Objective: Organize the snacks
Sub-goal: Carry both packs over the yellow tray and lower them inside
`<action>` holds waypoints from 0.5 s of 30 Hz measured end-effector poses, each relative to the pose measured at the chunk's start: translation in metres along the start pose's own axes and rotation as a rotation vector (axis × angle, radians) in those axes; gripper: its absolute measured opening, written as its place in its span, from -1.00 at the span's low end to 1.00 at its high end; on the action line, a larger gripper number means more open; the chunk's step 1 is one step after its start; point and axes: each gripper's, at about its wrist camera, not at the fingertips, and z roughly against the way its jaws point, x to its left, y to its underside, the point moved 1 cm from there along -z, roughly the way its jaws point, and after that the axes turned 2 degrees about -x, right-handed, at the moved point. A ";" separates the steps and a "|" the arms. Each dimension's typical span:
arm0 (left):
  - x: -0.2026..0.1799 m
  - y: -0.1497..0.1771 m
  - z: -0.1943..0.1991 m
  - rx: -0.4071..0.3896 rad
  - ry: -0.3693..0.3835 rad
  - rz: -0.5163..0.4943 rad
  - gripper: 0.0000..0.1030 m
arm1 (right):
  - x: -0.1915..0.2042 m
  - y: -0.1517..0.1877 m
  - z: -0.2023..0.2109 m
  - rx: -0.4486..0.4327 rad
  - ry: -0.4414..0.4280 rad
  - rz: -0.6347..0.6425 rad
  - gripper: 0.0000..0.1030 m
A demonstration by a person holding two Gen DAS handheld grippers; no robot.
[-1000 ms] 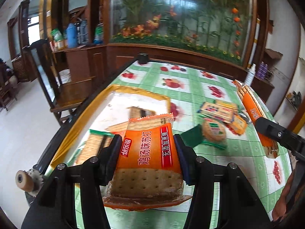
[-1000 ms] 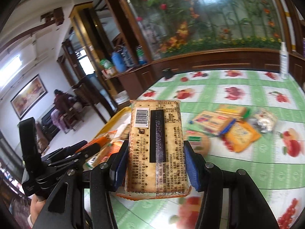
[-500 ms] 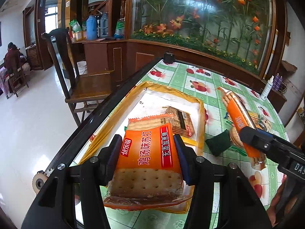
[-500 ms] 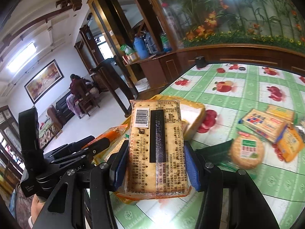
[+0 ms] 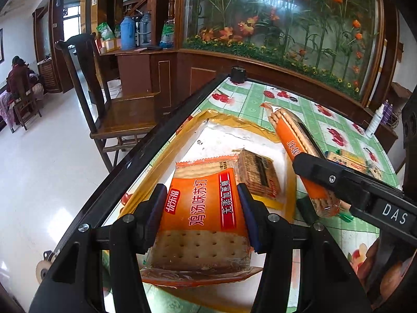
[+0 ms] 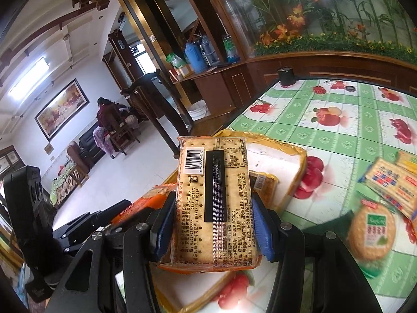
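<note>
three orange cracker packs (image 5: 206,208) (image 6: 216,206) (image 5: 258,174). one gold tray (image 5: 234,122). one round biscuit pack (image 6: 370,234) at right.

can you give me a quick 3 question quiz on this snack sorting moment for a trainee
1. True or false: the left gripper is empty.
2. Which face of the cracker pack in the right gripper is turned toward its camera? A) the orange front B) the barcode side C) a torn open end
3. Fill in: one cracker pack already lies in the gold-rimmed ____.

Key
1. False: its fingers clamp an orange cracker pack.
2. B
3. tray; more snacks, such as a round biscuit pack, lie outside it on the green tablecloth.
</note>
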 end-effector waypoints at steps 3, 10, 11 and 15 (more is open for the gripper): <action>0.002 -0.004 -0.007 0.006 -0.014 0.000 0.03 | -0.003 -0.004 -0.012 0.013 0.006 0.006 0.06; 0.004 -0.012 -0.028 0.035 -0.056 -0.002 0.03 | -0.013 -0.012 -0.032 0.034 0.026 -0.020 0.06; 0.004 -0.013 -0.030 0.039 -0.059 -0.004 0.03 | -0.015 -0.013 -0.036 0.040 0.030 -0.021 0.06; 0.004 -0.017 -0.043 0.072 -0.073 -0.003 0.03 | -0.021 -0.015 -0.049 0.055 0.042 -0.032 0.06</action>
